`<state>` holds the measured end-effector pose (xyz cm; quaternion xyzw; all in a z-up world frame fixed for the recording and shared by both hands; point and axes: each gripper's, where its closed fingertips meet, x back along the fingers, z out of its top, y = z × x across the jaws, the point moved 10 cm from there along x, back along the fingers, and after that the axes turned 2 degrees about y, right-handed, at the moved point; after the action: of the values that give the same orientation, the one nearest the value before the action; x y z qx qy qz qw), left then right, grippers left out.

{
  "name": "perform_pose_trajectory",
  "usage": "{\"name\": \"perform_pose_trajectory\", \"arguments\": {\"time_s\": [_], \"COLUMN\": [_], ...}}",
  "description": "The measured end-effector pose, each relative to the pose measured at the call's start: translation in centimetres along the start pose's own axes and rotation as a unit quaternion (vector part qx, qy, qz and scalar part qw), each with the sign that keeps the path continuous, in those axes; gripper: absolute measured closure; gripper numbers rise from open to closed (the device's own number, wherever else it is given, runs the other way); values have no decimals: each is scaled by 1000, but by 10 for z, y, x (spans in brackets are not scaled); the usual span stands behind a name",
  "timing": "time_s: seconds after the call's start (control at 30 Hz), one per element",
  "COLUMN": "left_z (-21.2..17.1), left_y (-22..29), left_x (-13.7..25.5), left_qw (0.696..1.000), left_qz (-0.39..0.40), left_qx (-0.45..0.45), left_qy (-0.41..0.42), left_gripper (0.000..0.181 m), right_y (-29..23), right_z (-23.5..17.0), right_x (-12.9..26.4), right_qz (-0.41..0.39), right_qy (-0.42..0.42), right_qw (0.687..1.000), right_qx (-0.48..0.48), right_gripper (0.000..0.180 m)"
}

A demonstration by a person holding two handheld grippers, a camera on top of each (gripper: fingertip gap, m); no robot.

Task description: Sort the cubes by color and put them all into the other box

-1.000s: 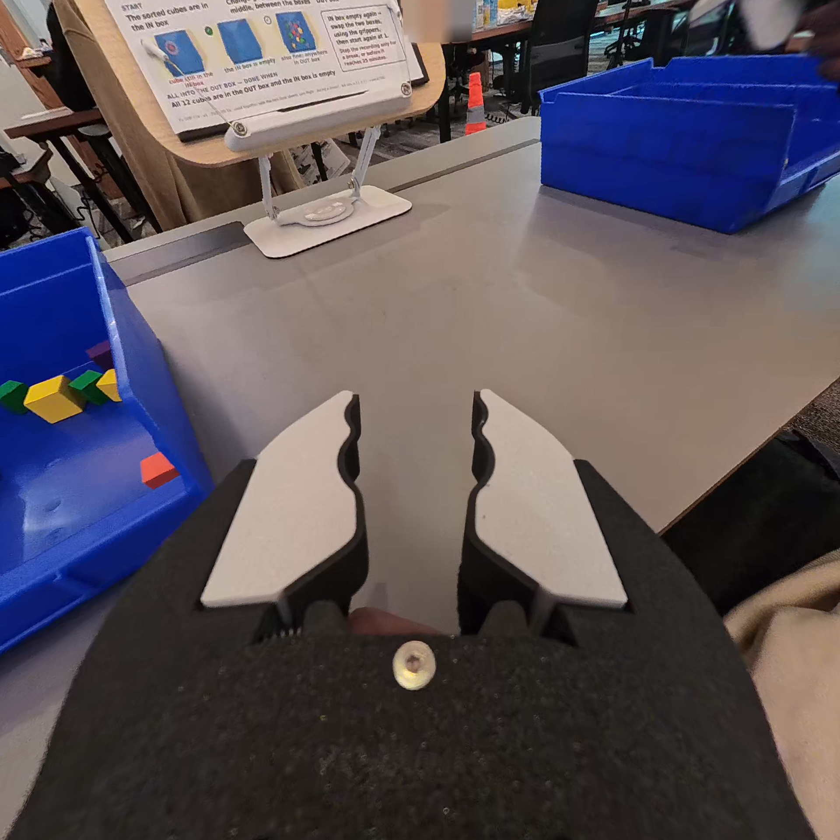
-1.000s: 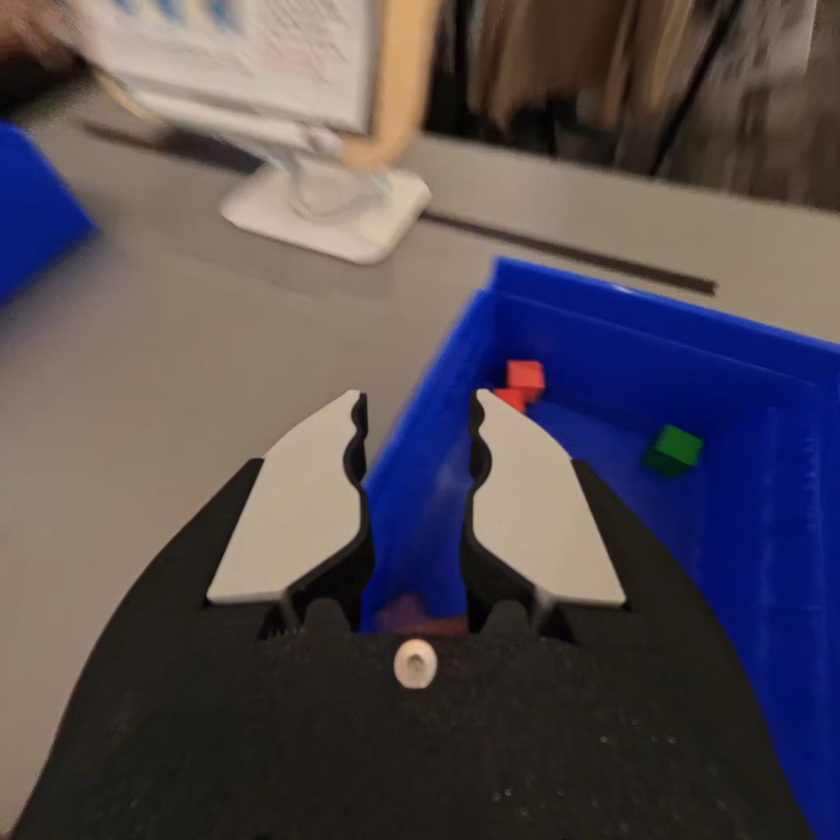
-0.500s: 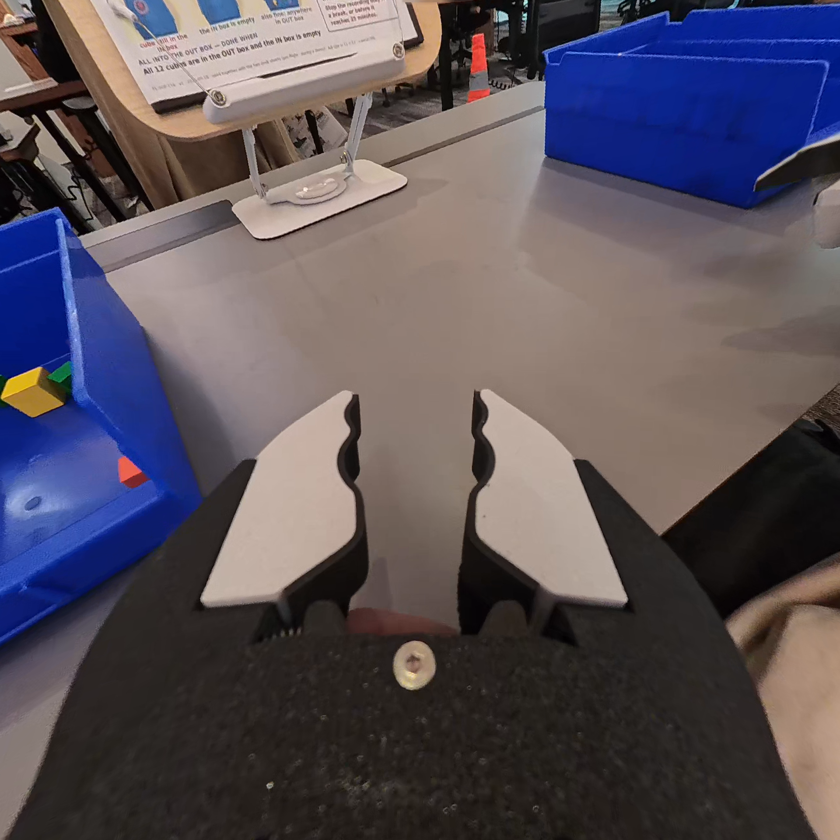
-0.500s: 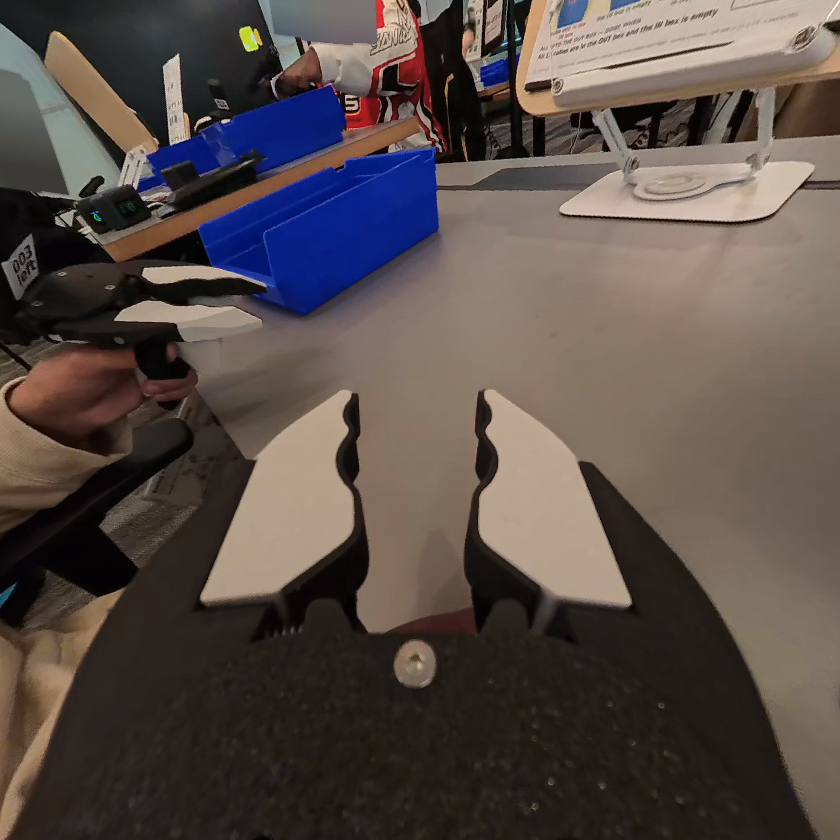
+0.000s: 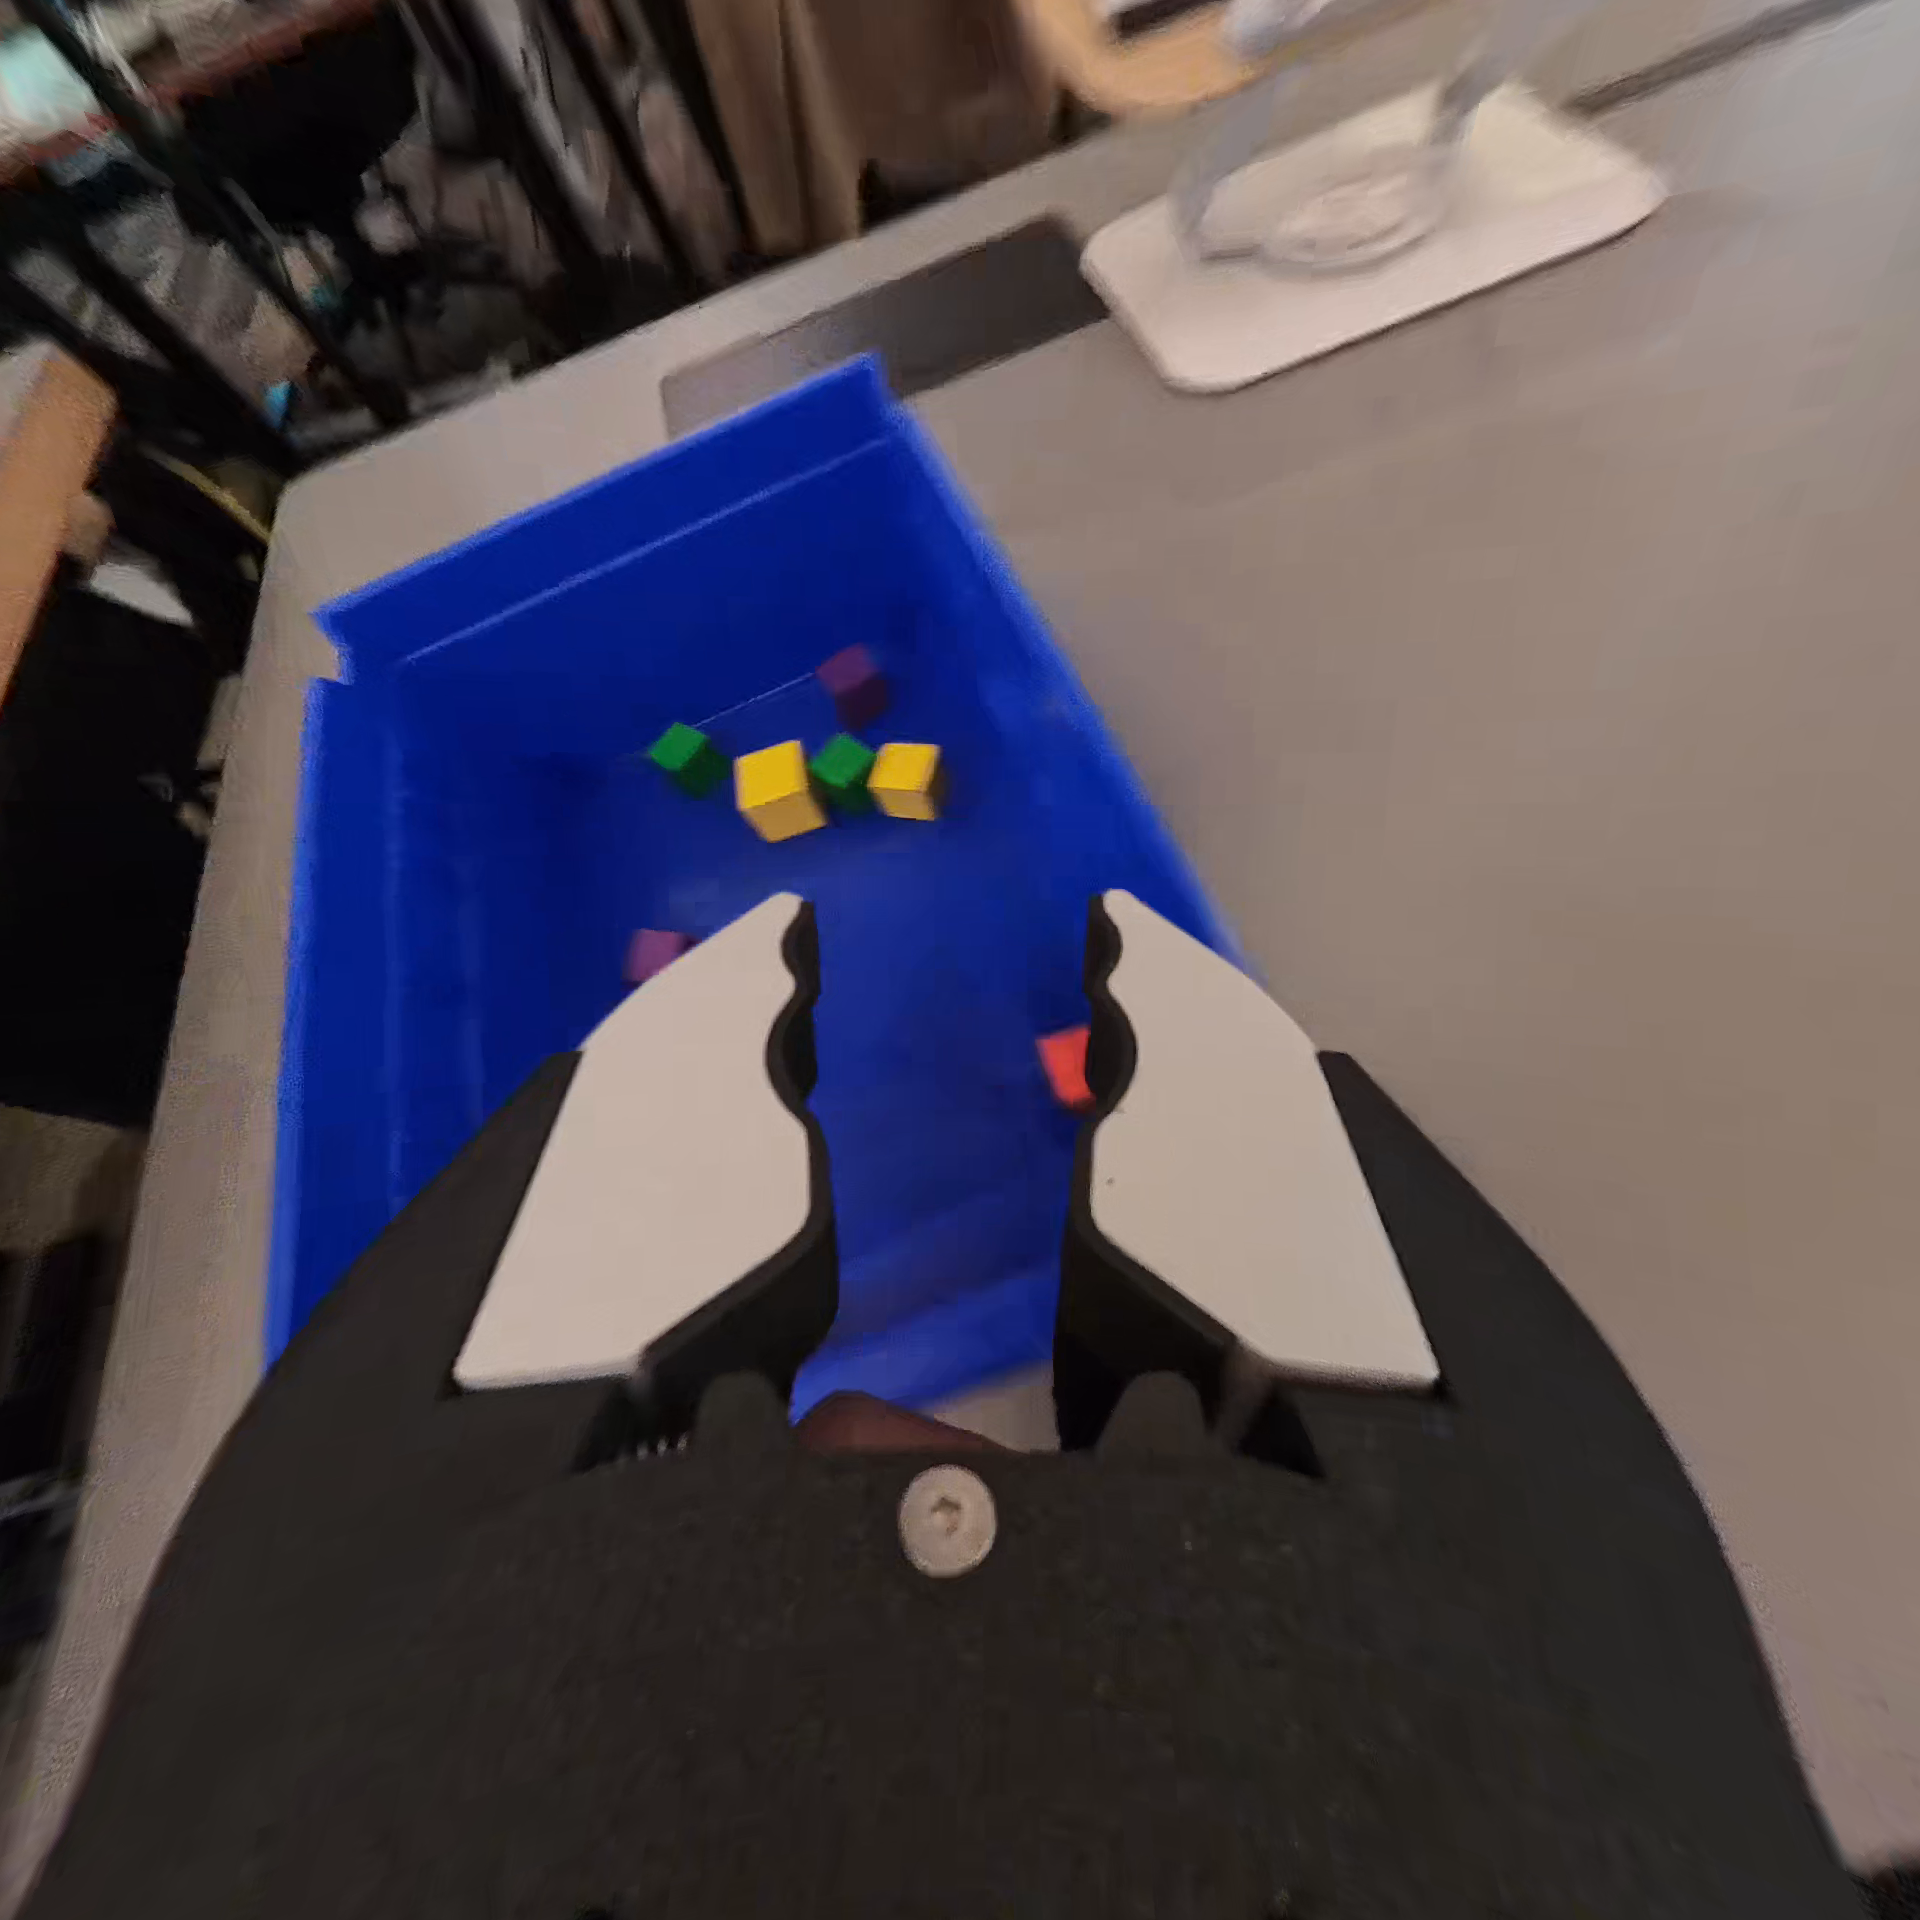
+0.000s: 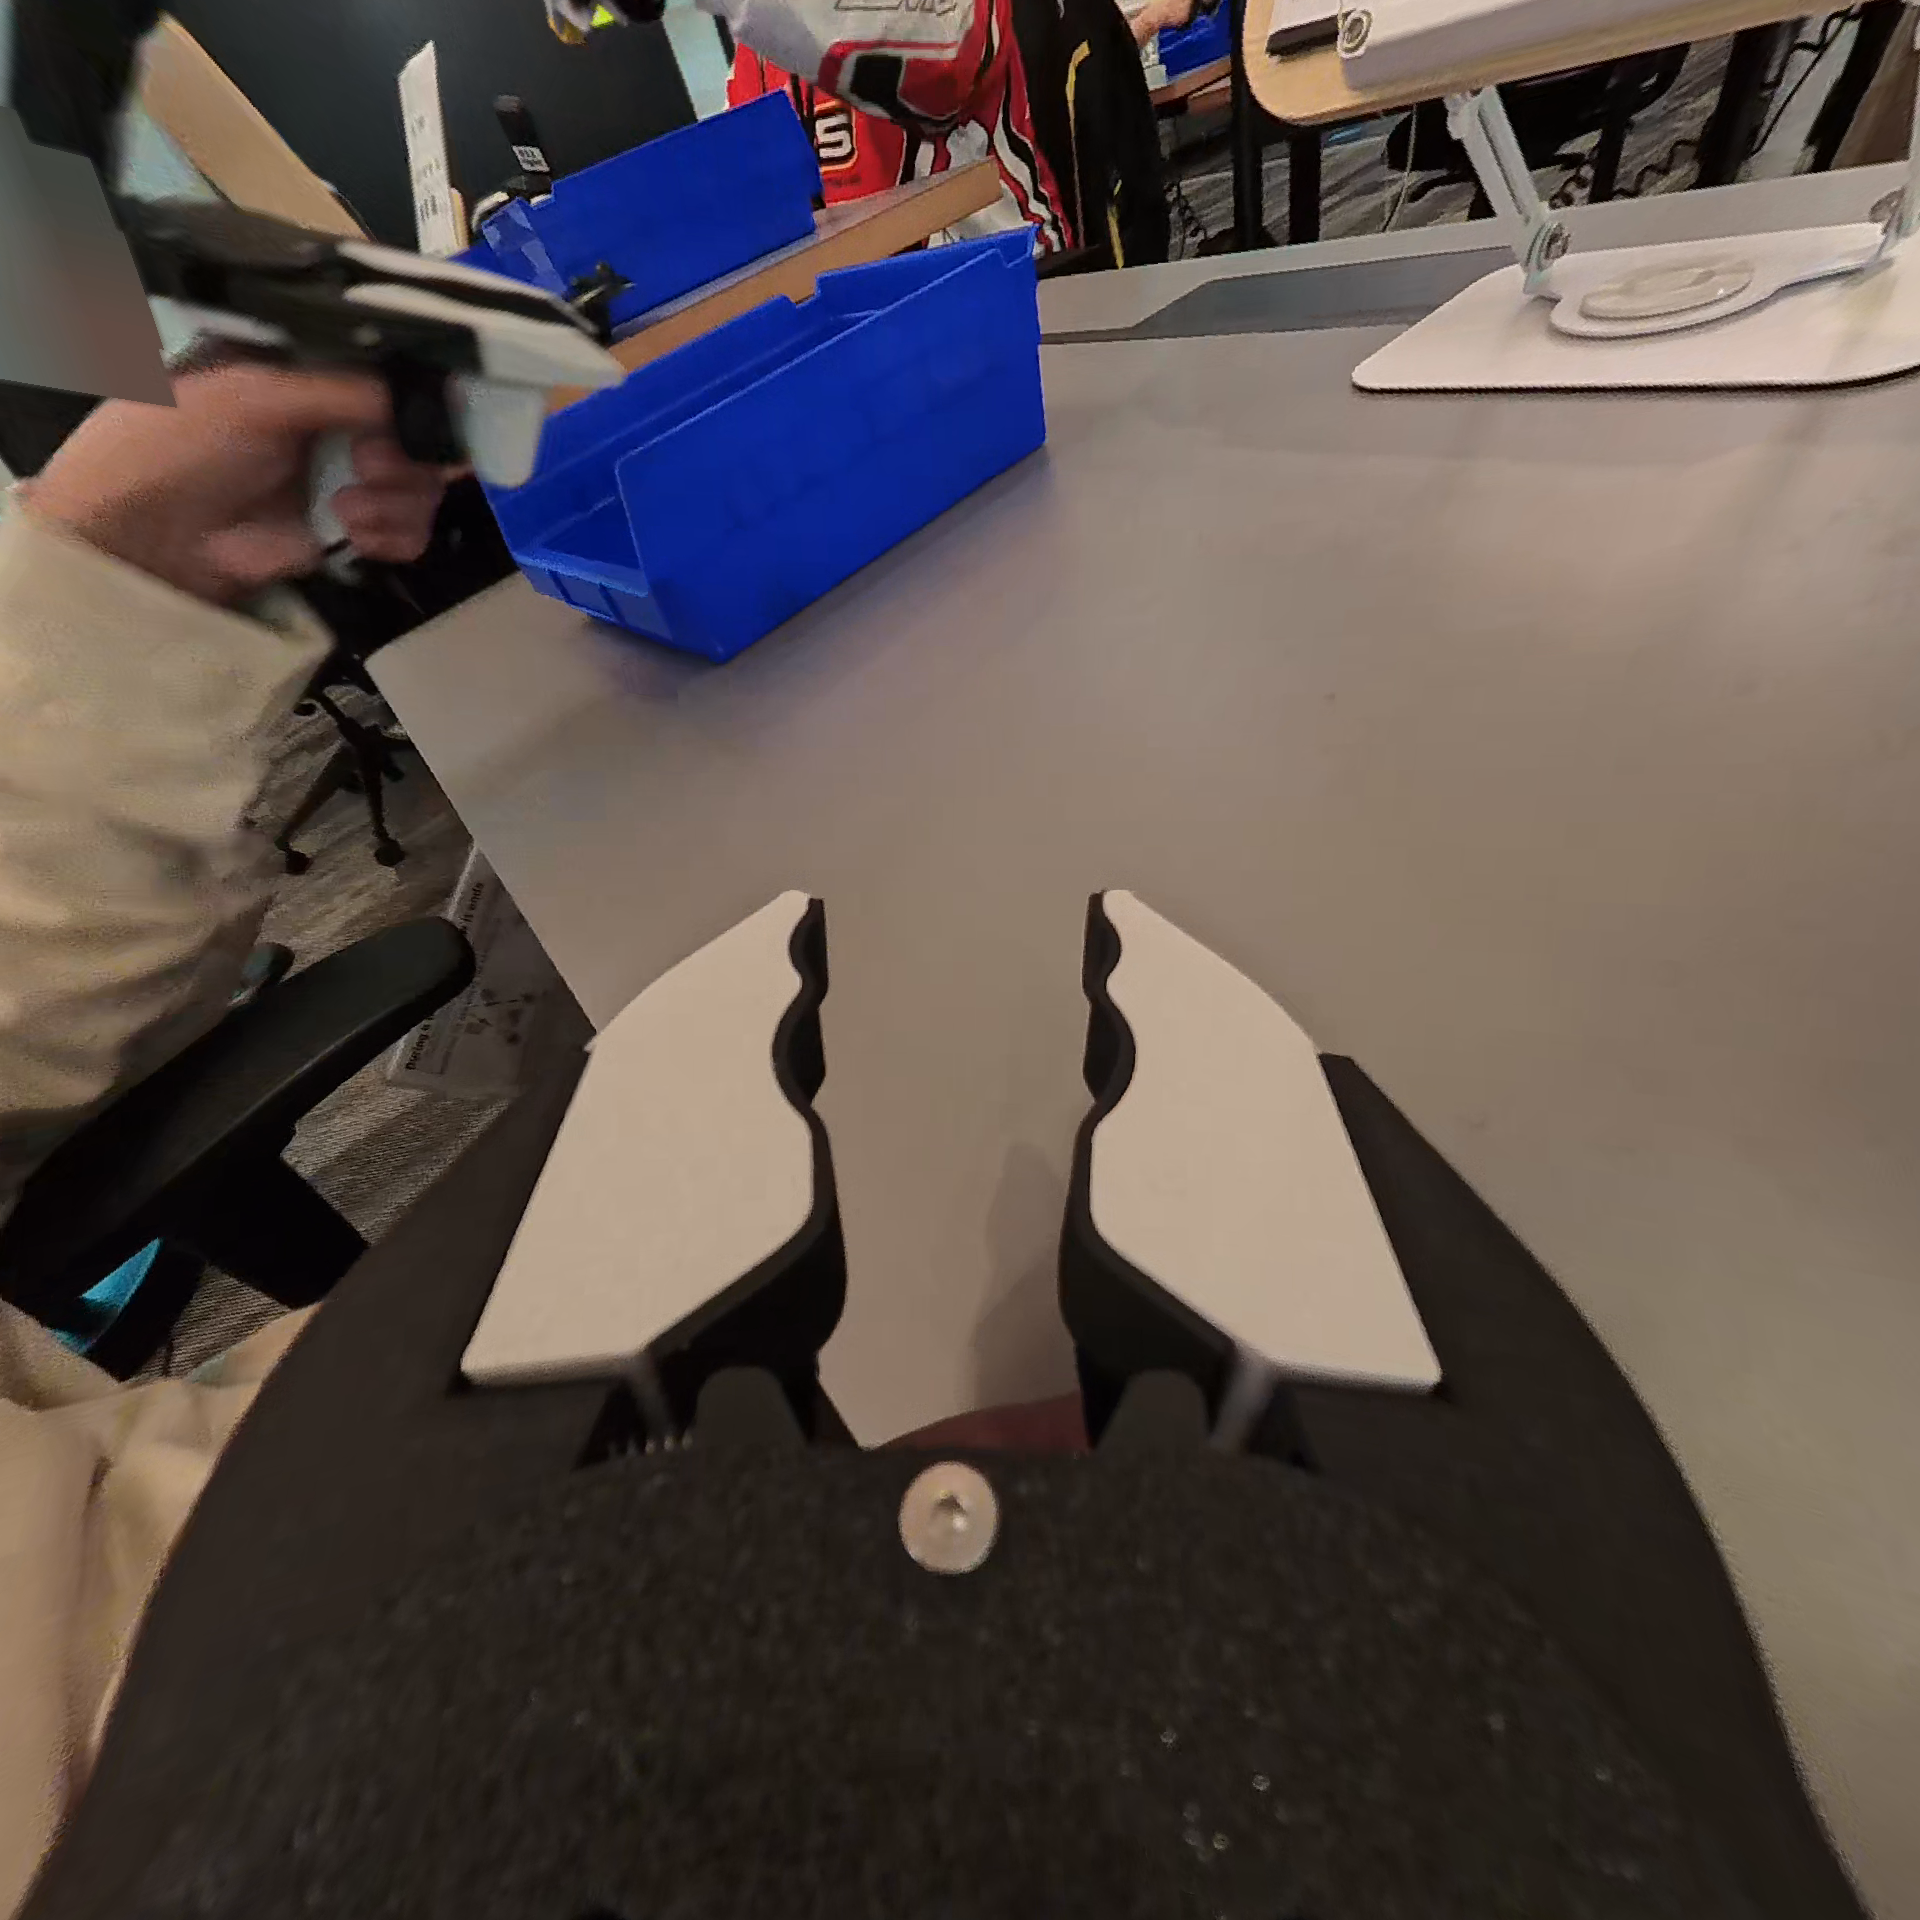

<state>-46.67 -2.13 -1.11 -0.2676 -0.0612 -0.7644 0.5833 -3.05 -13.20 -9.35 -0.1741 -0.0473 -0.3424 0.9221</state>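
A blue box (image 5: 468,935) lies under my left gripper (image 5: 945,914), which is open, empty and held above its near half. In the box are two yellow cubes (image 5: 777,792), two green cubes (image 5: 686,756), two purple cubes (image 5: 852,677) and a red cube (image 5: 1062,1065) next to my right finger. The left wrist view is blurred. My right gripper (image 6: 951,909) is open and empty over bare grey table (image 6: 1351,727). The same blue box (image 6: 831,436) shows in the right wrist view at the table's left end, with the left gripper (image 6: 499,322) above its near end.
A white stand base (image 5: 1371,260) sits at the back of the table and also shows in the right wrist view (image 6: 1662,322). A person's hand (image 6: 218,468) and beige sleeve hold the left gripper. A black chair armrest (image 6: 239,1081) is off the table's edge. Other blue boxes (image 6: 675,208) stand on a table behind. The gap from one gripper's tips to the other's is roughly 40 cm. To the red cube (image 5: 1062,1065): left tips about 10 cm, right tips about 35 cm.
My left gripper has swung left and up, from over the bare table to above the blue box with the cubes. My right gripper stays over the table, a little turned. Both stay open.
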Motion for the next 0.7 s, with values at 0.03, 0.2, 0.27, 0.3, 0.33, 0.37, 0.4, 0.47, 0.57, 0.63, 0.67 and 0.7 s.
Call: {"name": "perform_pose_trajectory", "arguments": {"time_s": [0.03, 0.2, 0.27, 0.3, 0.33, 0.37, 0.4, 0.47, 0.57, 0.63, 0.67, 0.7], "left_z": [6, 10, 5, 2, -1, -4, -7, -12, -17, -16, -15, -14], "left_y": [-17, -78, -86, -88, -89, -89, -89, -90, -90, -88, -88, -87], "left_x": [-21, -128, -153, -162, -169, -174, -178, -185, -191, -191, -191, -188], "left_qw": [999, 983, 976, 973, 971, 970, 969, 966, 968, 968, 968, 968], "left_qz": [5, -3, -2, 3, 7, 5, 0, -5, 4, -11, -24, -32], "left_qx": [3, 93, 114, 112, 107, 106, 110, 112, 96, 98, 98, 96], "left_qy": [-32, -159, -187, -201, -212, -220, -222, -233, -232, -229, -231, -232], "left_gripper": [130, 139, 139, 139, 139, 138, 141, 140, 153, 153, 152, 152], "right_y": [1, 1, 1, 1, 2, 3, 4, 7, 9, 9, 9, 8], "right_z": [1, 3, 4, 4, 4, 3, 3, 1, 2, 2, 3, 3], "right_x": [-1, -1, 1, 2, 4, 5, 6, 8, 10, 10, 10, 9], "right_qz": [5, 8, 7, 7, 6, 5, 5, 6, 9, 9, 9, 9], "right_qy": [-1, -4, -4, -4, -4, -4, -5, -6, -7, -6, -6, -7], "right_qw": [1000, 1000, 1000, 1000, 1000, 1000, 1000, 1000, 1000, 1000, 1000, 1000], "right_qx": [-5, -6, -3, -3, -3, -4, -7, -14, -21, -21, -21, -19], "right_gripper": [132, 133, 133, 133, 133, 134, 134, 134, 134, 134, 135, 135]}}
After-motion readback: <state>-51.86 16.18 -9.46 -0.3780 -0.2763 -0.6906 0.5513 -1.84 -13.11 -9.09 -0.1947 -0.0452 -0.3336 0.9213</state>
